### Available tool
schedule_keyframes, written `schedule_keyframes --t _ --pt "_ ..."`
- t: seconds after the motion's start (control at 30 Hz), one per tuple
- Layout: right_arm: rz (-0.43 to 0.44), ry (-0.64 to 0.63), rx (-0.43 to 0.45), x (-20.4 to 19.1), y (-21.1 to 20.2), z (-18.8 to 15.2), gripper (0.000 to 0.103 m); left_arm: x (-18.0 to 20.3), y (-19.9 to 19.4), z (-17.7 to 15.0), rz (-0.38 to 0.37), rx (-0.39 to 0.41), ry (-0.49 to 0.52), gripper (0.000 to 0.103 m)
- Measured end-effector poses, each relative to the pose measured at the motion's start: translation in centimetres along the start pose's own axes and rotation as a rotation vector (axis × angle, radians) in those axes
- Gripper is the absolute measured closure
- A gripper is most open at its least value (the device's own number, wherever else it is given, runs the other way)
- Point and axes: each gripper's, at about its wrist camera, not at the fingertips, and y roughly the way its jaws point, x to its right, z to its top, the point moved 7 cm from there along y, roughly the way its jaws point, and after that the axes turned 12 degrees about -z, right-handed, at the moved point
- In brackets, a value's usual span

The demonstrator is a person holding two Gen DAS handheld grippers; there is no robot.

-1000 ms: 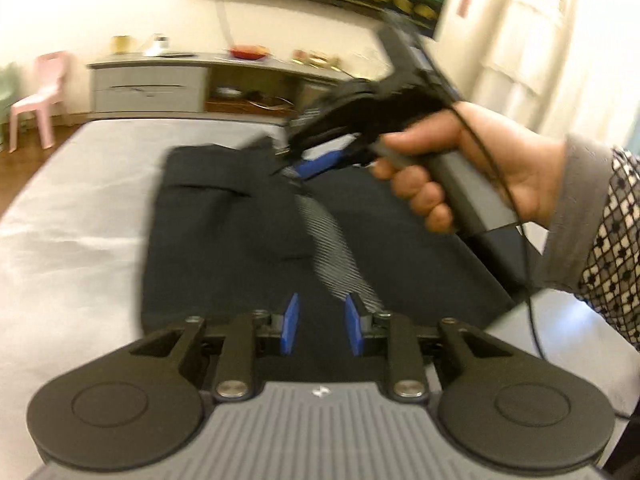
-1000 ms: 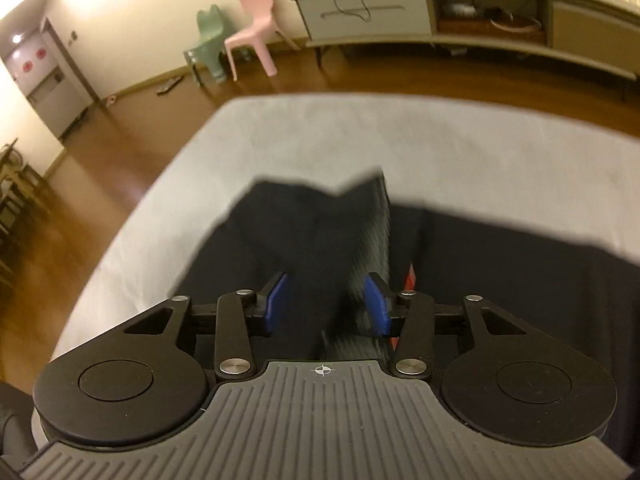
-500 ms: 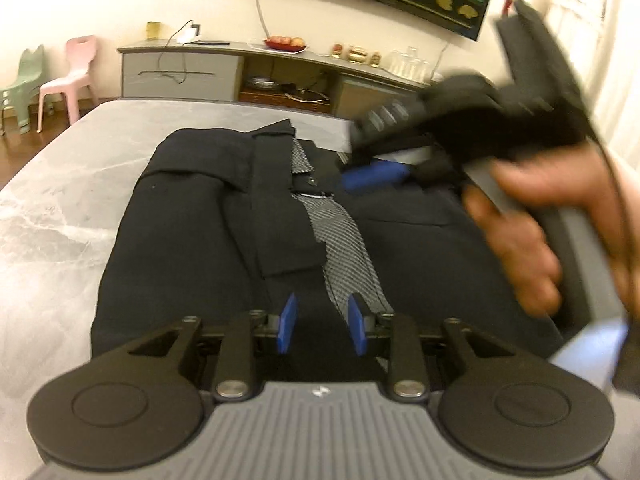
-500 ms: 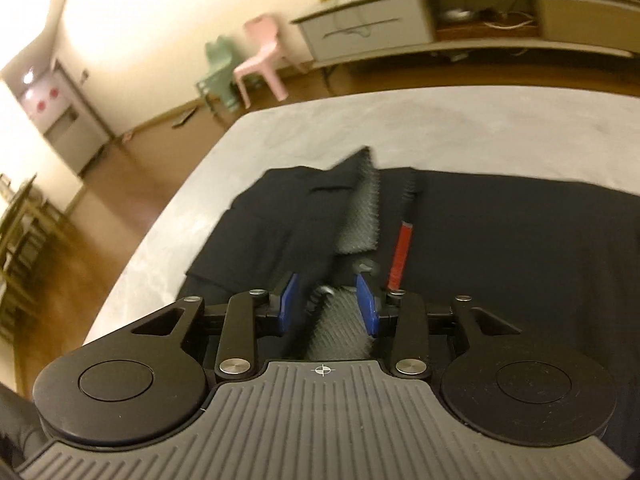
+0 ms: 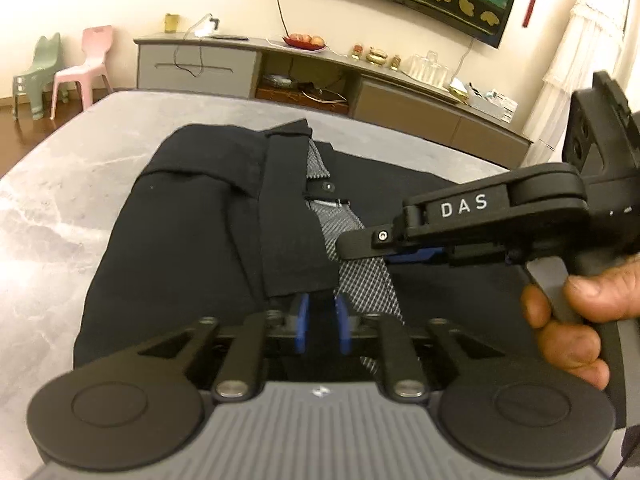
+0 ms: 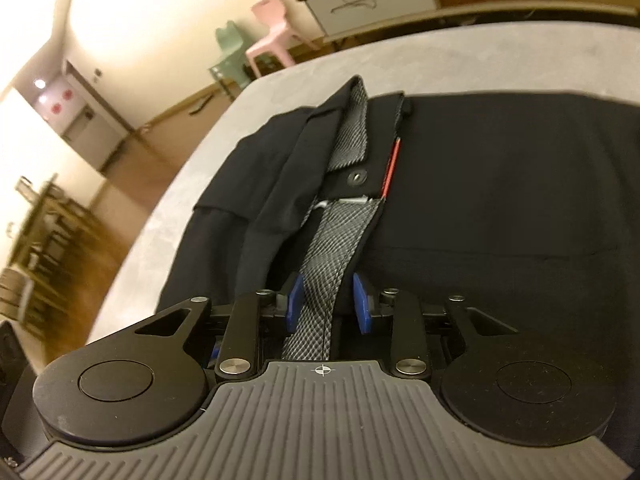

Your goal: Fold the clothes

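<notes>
Hiding under right gripper (image 6: pixel 326 306): trousers' (image 6: pixel 500 184) near edge.

White capital letters "DAS" stand on the black side arm of the right gripper (image 5: pixel 412 258), seen from the left wrist camera. No other text, label or number can be read in either view.

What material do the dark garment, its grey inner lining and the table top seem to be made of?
Dark garment: probably woven suiting cloth, matte; it lies in soft folds without shine.
Grey inner lining: seemingly thin woven fabric with a fine diamond pattern and slight sheen.
Table top: looks like grey marble or an imitation of it, smooth; pale veins and soft reflections show, but the true material stays uncertain.
</notes>
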Motion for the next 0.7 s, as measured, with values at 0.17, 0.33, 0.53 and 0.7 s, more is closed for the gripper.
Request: schedule_keyframes --t 0.17,0.33,0.53,0.7 --pt "0.114 0.144 -0.030 1.2 1.0 0.2 0.096 0.9 2.2 1.3 0.050 0.001 0.095 0.054" --pt "0.082 0.130 -0.002 1.7 1.5 0.3 0.101 -0.1 3.2 2.1 0.057 -0.021 0.035 0.083" --pt "0.052 0.026 -0.010 0.1 2.1 0.8 0.103 -0.3 2.2 2.9 0.041 0.017 -0.012 0.101" --pt "0.103 0.051 -0.027 0.1 2.3 0.7 0.103 0.6 0.7 3.5 0.068 0.054 0.029 0.101"
